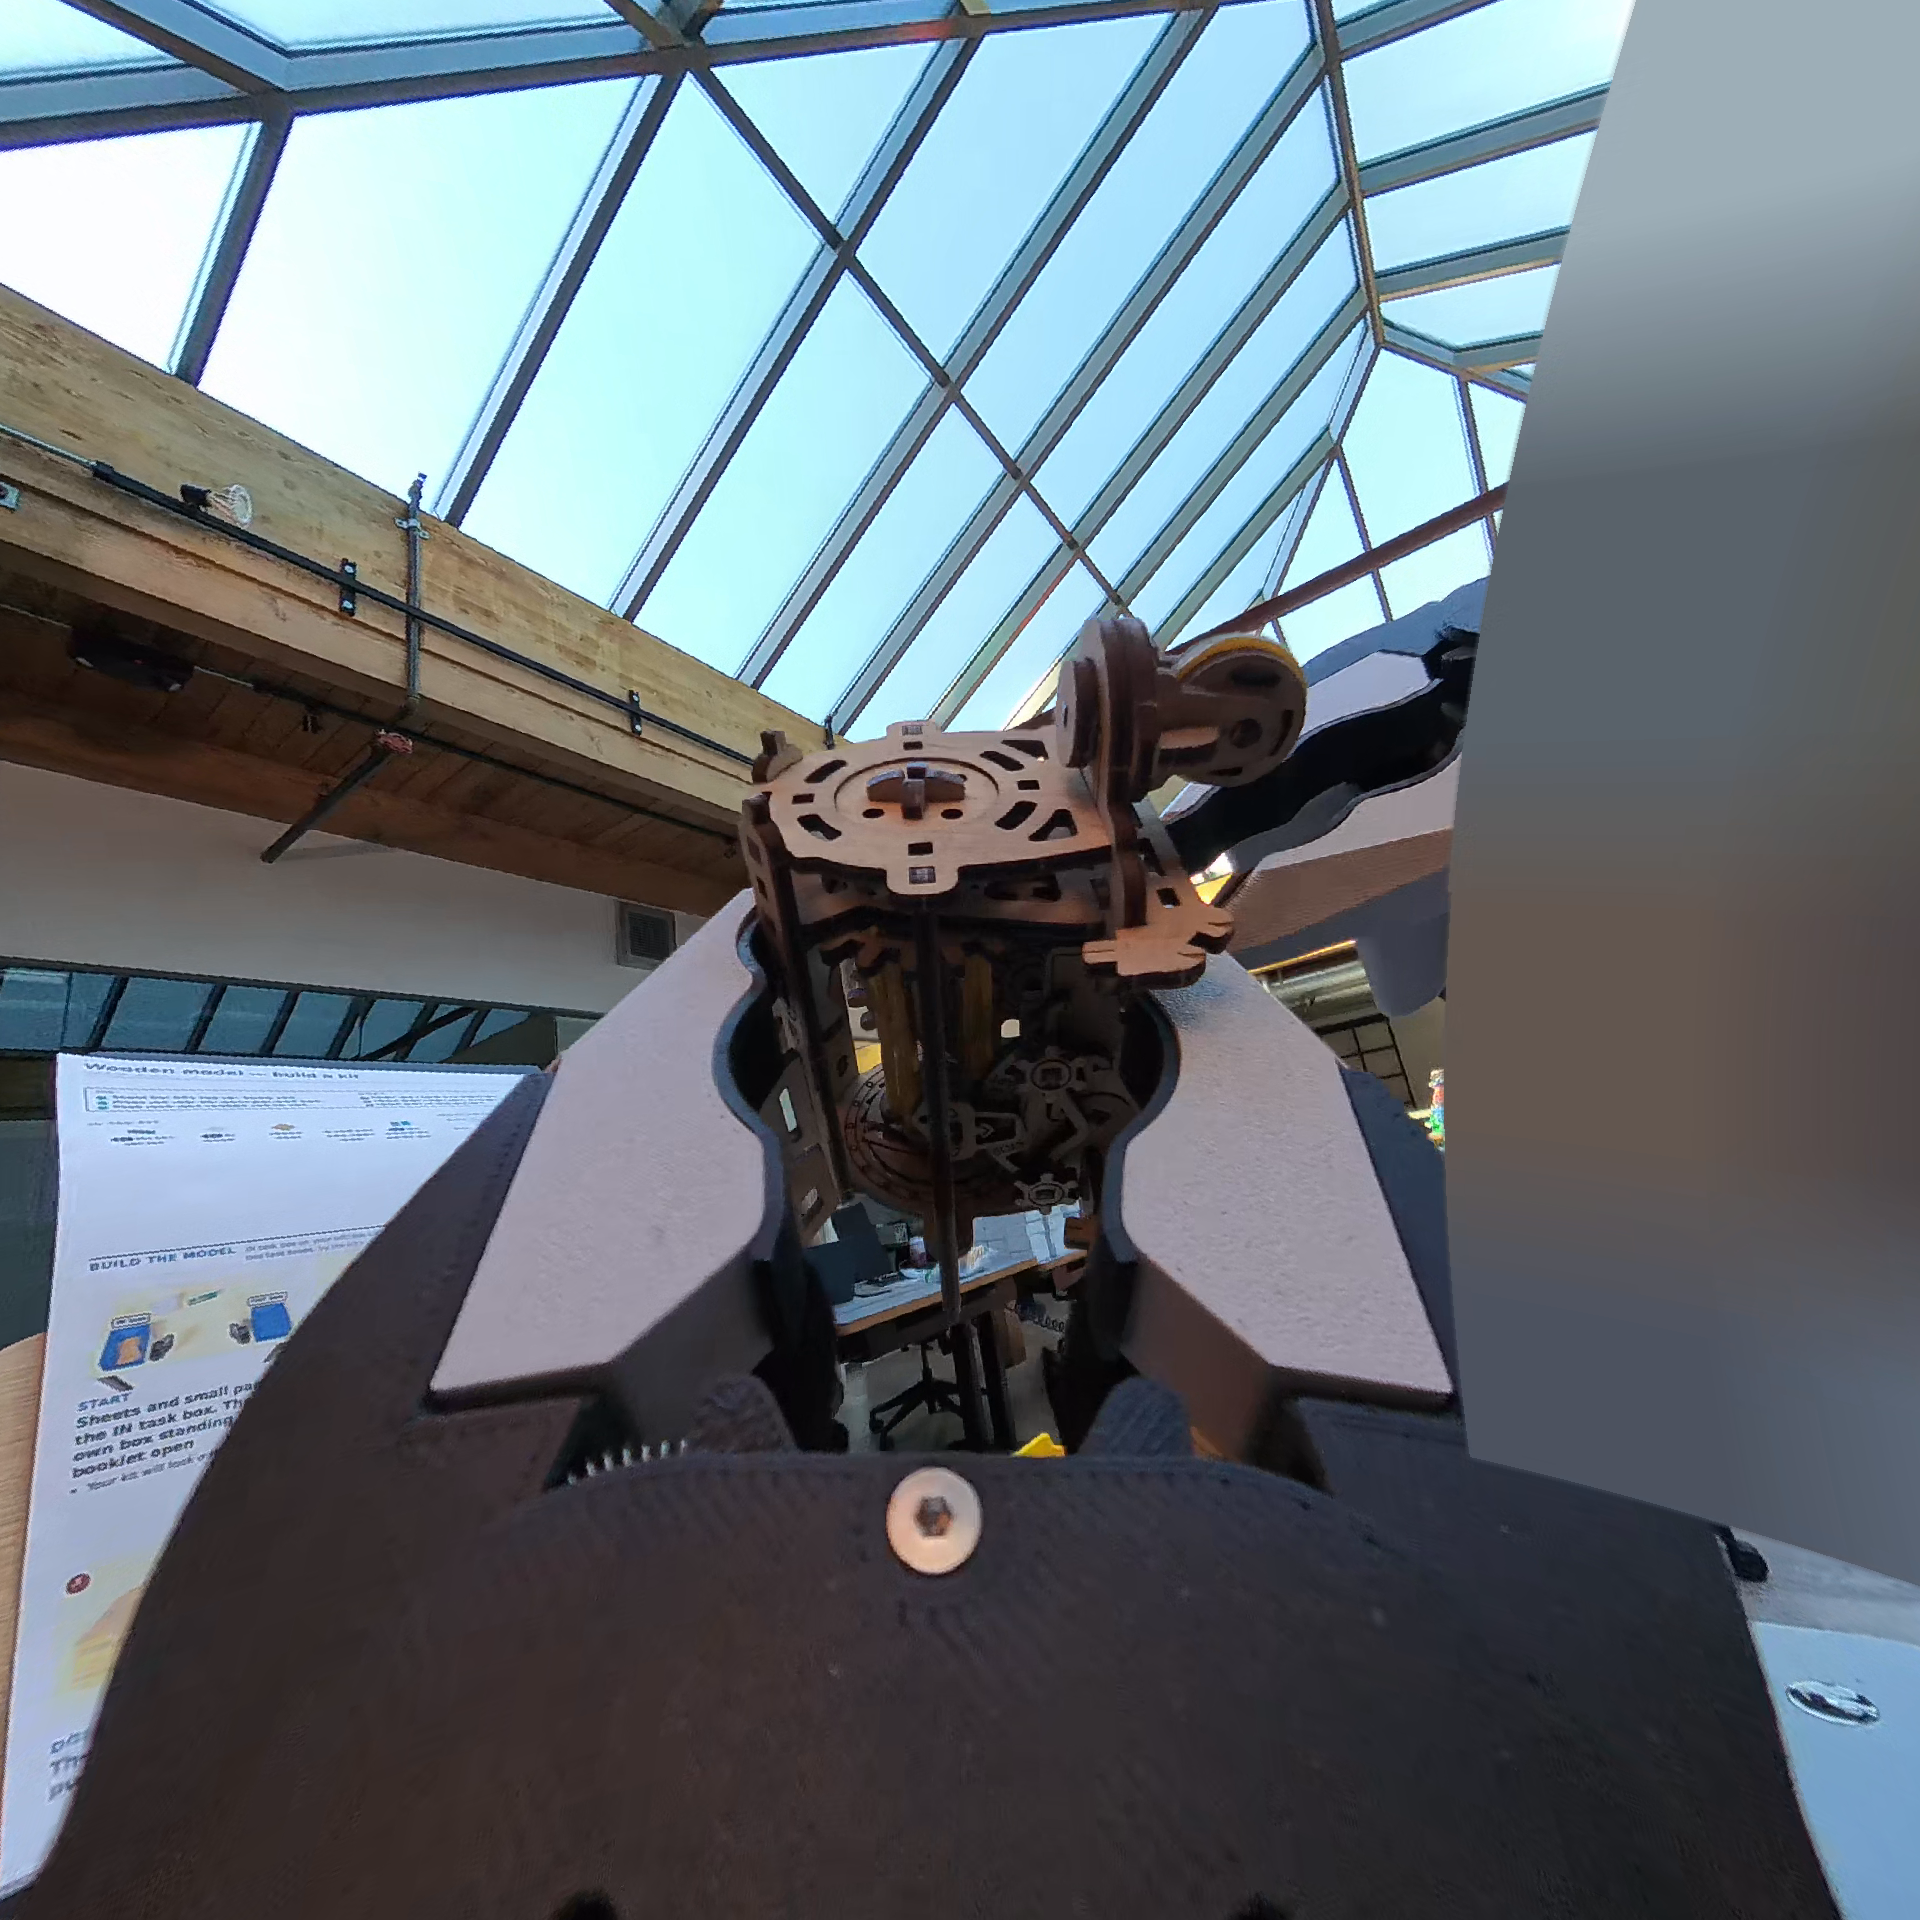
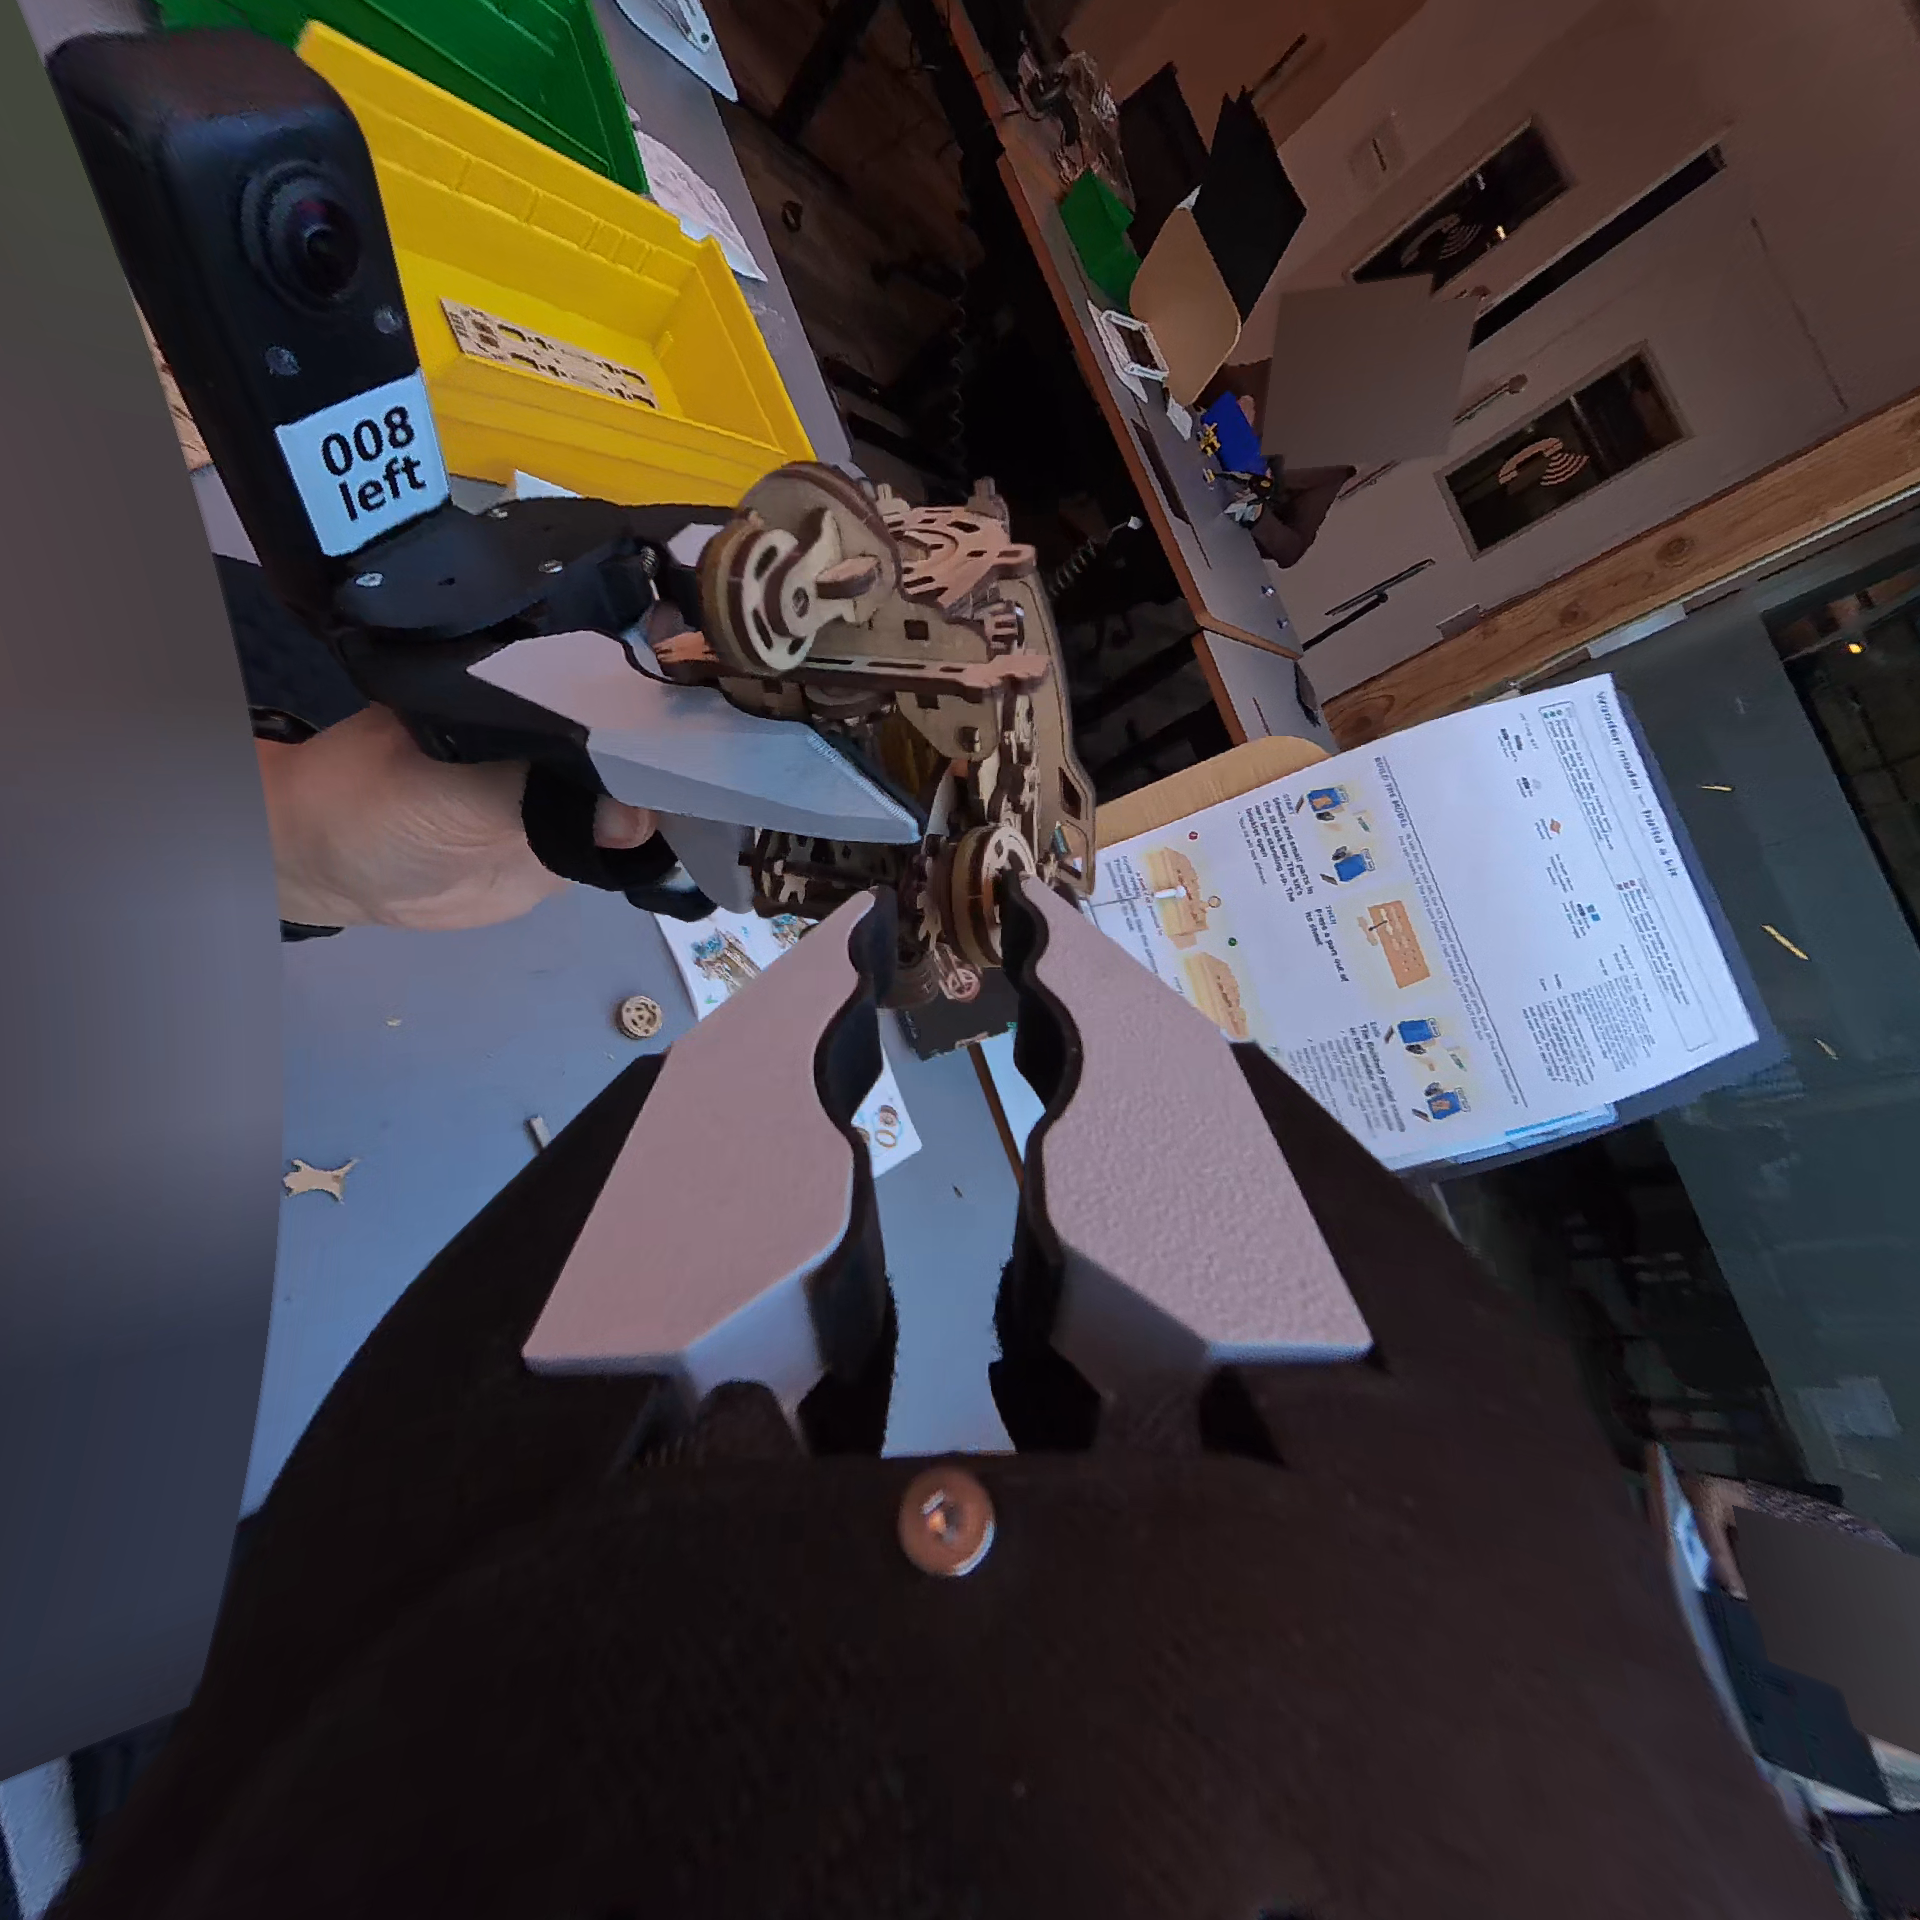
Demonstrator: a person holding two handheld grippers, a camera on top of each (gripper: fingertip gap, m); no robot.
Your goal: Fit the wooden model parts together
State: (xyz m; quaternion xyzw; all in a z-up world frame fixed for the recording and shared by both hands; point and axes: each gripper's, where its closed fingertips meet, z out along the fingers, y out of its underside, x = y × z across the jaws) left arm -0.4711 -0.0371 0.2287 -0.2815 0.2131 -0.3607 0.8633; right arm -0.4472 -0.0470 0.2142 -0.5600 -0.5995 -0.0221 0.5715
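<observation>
Wooden model (image 1: 940, 987) sits clamped between the fingers of my left gripper (image 1: 940, 997), lifted against the glass roof (image 1: 727, 312), its slotted round plate facing the camera and a wheel piece (image 1: 1184, 717) jutting up right. From the right wrist, my right gripper (image 2: 940, 914) is narrowed, its tips pinching a small gear (image 2: 987, 868) on the model's (image 2: 894, 665) underside, above the grey table (image 2: 468, 1039) near the yellow bin (image 2: 582, 312).
</observation>
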